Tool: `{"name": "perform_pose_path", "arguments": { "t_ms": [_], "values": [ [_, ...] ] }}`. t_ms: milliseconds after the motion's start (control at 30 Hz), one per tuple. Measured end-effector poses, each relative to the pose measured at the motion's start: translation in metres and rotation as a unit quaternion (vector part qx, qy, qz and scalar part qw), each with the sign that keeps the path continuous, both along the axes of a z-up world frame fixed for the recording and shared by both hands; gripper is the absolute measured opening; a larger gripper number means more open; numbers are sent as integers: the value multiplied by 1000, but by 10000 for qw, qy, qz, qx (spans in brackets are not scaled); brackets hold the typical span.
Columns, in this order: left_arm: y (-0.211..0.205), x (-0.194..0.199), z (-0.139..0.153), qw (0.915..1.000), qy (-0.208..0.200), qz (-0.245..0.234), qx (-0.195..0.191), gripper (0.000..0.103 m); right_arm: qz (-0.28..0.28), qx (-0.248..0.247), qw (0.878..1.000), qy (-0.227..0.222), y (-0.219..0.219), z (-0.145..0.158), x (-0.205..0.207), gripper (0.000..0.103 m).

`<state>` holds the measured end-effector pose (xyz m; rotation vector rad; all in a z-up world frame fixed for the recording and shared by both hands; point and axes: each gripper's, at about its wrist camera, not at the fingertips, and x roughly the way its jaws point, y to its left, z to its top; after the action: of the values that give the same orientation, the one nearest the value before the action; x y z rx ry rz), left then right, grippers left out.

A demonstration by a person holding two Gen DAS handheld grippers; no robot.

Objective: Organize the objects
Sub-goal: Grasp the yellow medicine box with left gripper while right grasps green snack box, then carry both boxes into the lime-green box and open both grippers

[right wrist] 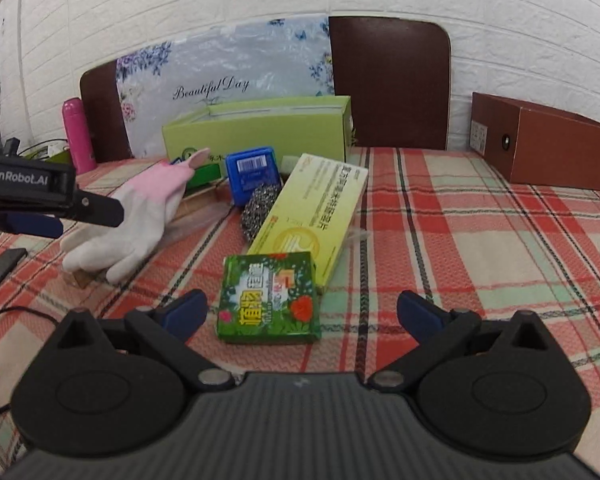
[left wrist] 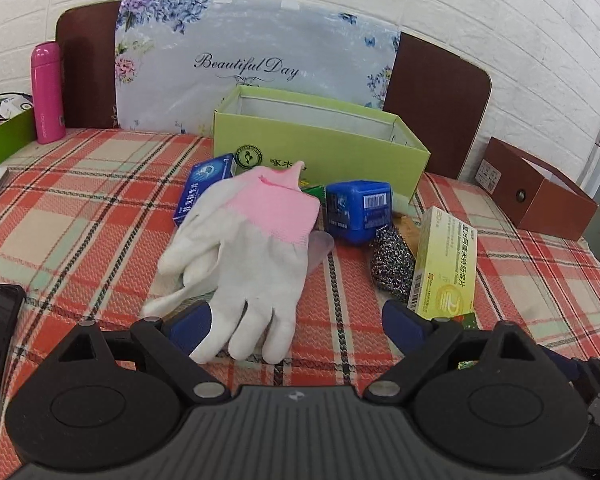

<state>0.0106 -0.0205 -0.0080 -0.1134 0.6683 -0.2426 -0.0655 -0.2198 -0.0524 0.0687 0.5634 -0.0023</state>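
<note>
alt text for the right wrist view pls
The open right gripper hovers over a plaid tablecloth, a small green packet between its fingers. Behind lie a yellow medicine box, a steel scourer, a white-and-pink glove and an open green box.

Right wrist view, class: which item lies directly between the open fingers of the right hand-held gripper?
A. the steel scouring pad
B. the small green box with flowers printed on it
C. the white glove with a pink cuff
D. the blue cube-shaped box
B: the small green box lies on the plaid cloth between the spread fingers of the right hand-held gripper, with the other items farther back.
</note>
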Motion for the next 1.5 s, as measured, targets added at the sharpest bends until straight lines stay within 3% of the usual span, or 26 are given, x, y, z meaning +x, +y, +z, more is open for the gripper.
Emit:
{"name": "perform_pose_path", "arguments": {
  "t_ms": [300,400,433,467,667,867,1067,1100,1167,1200,1367,1500],
  "values": [
    [-36,24,2,9985,76,-538,-2,95,319,-181,9993,113,10,-11,29,97],
    [-47,36,4,9970,138,-751,-93,95,399,-102,9987,287,7,-19,41,82],
    [-53,41,4,9962,171,-853,-100,95,461,-28,9983,361,5,-21,44,66],
    [-59,45,5,9952,198,-951,-87,95,487,71,9980,403,1,-23,44,62],
    [-107,68,-2,9902,280,-1365,96,95,480,234,9974,480,-29,-22,33,61],
    [-142,81,-19,9852,569,-1609,183,95,-70,85,9977,663,-68,-22,12,61],
    [-161,82,-23,9828,252,-1645,806,95,-305,145,9962,808,-83,-18,10,61],
    [-163,81,-24,9807,211,-1693,956,93,-314,125,9960,821,-81,-16,11,61],
    [-165,76,-26,9749,96,-1804,1302,71,-285,151,9962,804,-80,-14,15,61],
    [-161,75,-26,9742,115,-1826,1325,70,-261,177,9965,774,-79,-12,16,61],
    [-118,63,-9,9811,455,-1746,696,70,-156,150,9982,560,-63,-6,14,61],
    [-80,35,-3,9802,440,-1828,615,70,-61,173,9987,482,-41,-13,15,61]
  ]
}}
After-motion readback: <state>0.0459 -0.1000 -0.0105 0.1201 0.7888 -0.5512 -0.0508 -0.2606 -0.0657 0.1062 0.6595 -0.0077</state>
